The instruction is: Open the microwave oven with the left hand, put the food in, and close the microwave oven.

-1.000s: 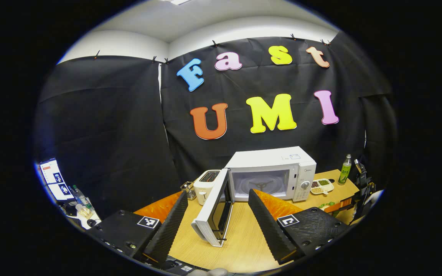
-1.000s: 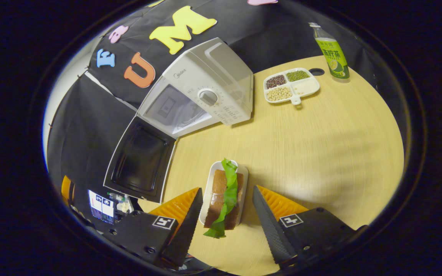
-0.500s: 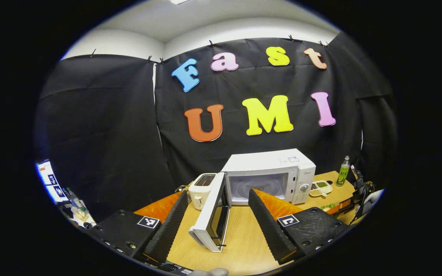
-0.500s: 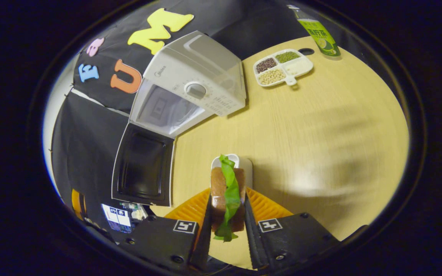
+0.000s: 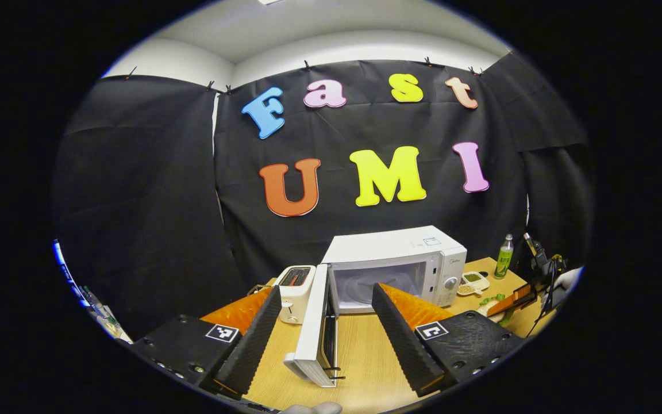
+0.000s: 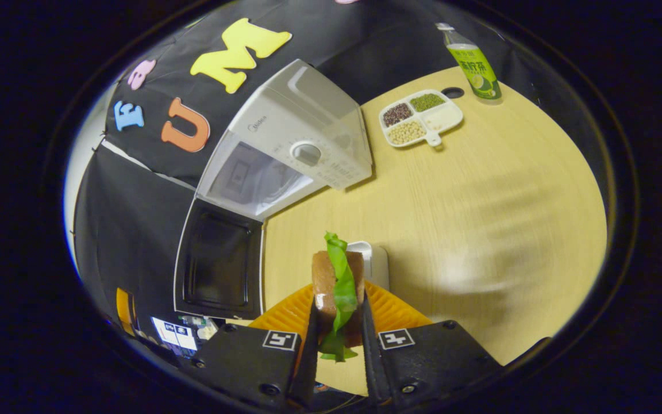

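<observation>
The sandwich is clamped between both fingers of the right gripper, in front of the microwave, whose door is swung open. The left gripper is held wide apart, empty. With so narrow a hold, the lettuce could be shed or the sandwich dropped short of the opening.

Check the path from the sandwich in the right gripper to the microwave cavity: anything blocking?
Nothing visible blocks it. The right gripper is shut on the sandwich, and bare table lies between it and the microwave. The door is swung wide to the side, and the cavity looks empty apart from its turntable.
</observation>
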The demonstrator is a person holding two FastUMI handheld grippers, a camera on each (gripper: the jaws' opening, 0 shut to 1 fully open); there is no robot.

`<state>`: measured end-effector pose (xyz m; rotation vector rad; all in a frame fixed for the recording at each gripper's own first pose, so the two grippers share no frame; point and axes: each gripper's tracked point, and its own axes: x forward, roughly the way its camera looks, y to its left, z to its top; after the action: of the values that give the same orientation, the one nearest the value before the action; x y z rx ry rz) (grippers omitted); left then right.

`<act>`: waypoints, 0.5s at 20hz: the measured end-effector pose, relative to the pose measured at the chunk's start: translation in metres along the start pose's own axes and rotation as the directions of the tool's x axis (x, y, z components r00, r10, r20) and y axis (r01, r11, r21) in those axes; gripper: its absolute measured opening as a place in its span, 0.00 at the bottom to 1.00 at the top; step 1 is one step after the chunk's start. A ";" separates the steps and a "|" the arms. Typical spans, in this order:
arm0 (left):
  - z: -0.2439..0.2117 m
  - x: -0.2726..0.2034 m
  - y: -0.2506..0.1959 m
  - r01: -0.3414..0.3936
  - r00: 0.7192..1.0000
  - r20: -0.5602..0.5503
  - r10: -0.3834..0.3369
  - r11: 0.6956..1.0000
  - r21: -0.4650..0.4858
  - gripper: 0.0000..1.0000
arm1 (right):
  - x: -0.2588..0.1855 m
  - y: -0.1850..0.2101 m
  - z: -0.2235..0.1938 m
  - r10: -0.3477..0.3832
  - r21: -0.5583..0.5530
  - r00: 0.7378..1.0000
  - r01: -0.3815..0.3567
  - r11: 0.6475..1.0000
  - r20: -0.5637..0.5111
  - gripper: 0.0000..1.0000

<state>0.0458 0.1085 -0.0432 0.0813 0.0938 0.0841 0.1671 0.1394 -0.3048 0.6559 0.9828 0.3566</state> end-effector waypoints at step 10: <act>-0.016 0.010 0.039 0.046 0.999 -0.028 -0.046 0.999 -0.021 0.96 | 0.022 0.110 0.028 0.110 0.054 0.982 -0.119 0.991 0.154 0.38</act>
<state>0.0511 0.1497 -0.0568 0.0581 0.1233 0.0405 0.2039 0.2249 -0.2361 0.7875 0.8165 0.3732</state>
